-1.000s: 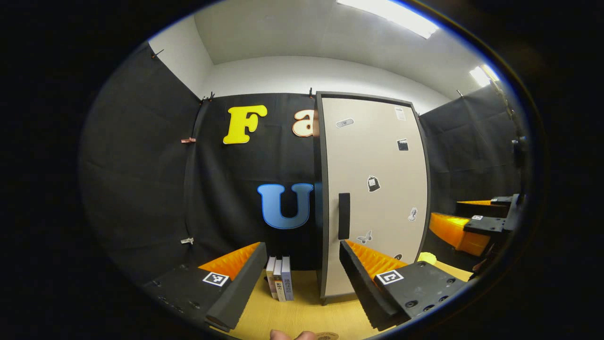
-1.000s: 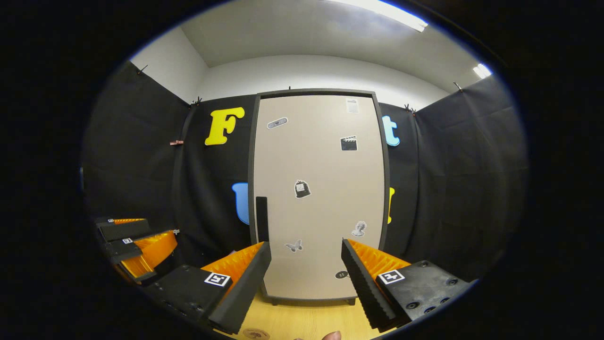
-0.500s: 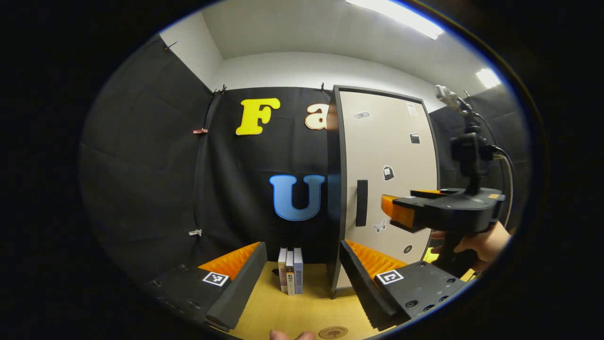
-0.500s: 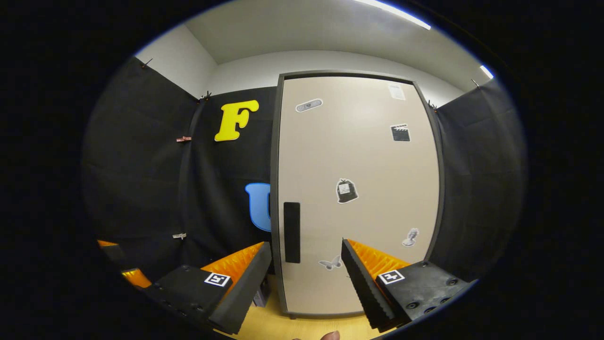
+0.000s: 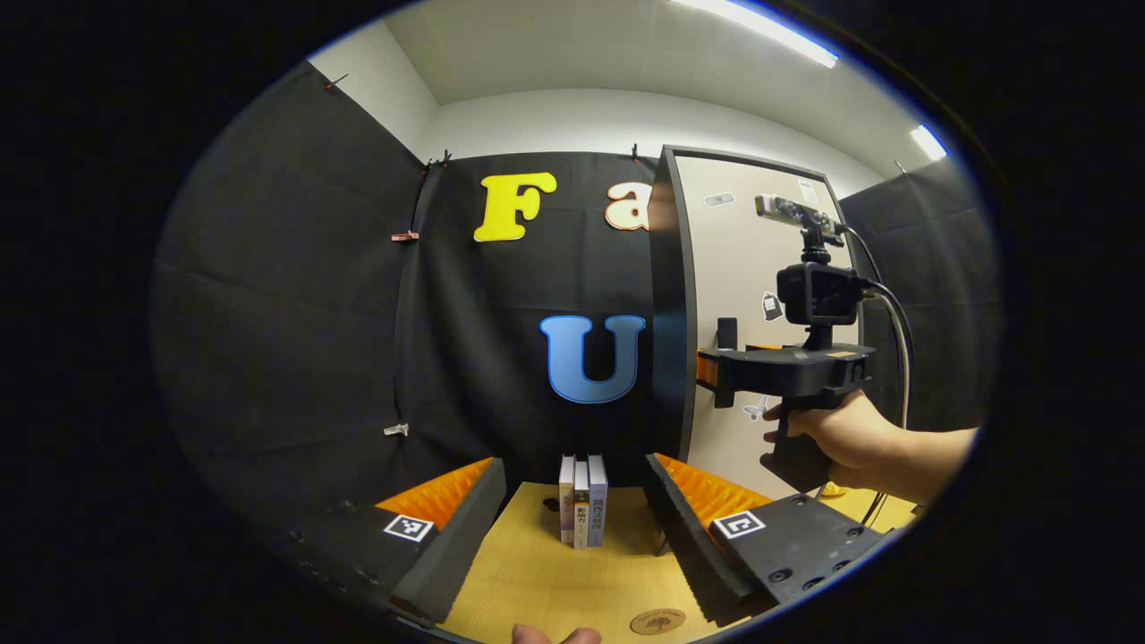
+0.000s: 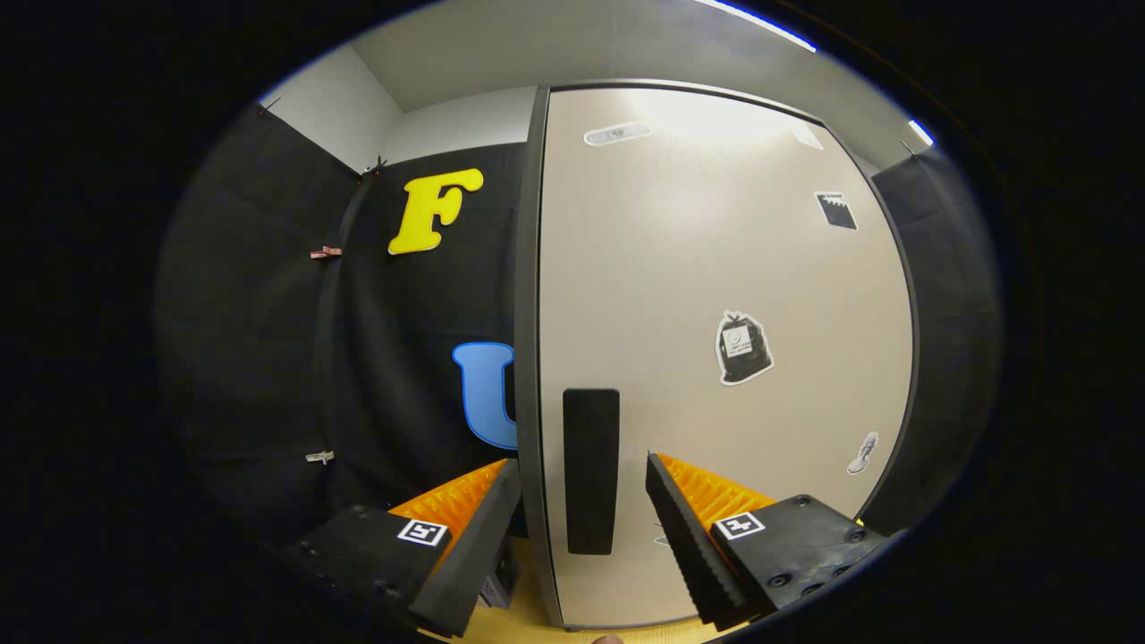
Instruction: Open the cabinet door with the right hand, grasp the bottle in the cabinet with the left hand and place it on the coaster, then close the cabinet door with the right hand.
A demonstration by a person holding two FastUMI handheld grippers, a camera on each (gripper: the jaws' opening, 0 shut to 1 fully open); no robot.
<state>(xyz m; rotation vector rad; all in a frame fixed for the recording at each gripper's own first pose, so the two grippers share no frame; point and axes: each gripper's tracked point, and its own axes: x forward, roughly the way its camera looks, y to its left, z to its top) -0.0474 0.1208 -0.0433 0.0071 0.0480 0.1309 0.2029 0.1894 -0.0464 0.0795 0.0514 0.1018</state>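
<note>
A tall beige cabinet door [image 6: 716, 295] in a dark frame stands closed, hiding what is inside. Its black vertical handle [image 6: 590, 470] lies straight ahead of my right gripper [image 6: 581, 528], close in front of the open fingers and apart from them. In the left gripper view the right gripper [image 5: 708, 377], held by a hand [image 5: 845, 438], points at the door [image 5: 760, 268] just below the handle [image 5: 726, 333]. My left gripper [image 5: 572, 528] hangs open over the wooden table [image 5: 537, 572], holding nothing. A round brown coaster [image 5: 657, 621] lies near the table's front edge.
Three upright books [image 5: 581, 512] stand on the table left of the cabinet, right ahead of the left gripper. A small yellow thing [image 5: 832, 489] lies by the cabinet's foot under the hand. Black cloth walls close off the back and both sides.
The right gripper has moved forward to the door, so the handle now sits between its fingers' line. The left gripper's view has swung so the books are centred and the cabinet is farther right.
</note>
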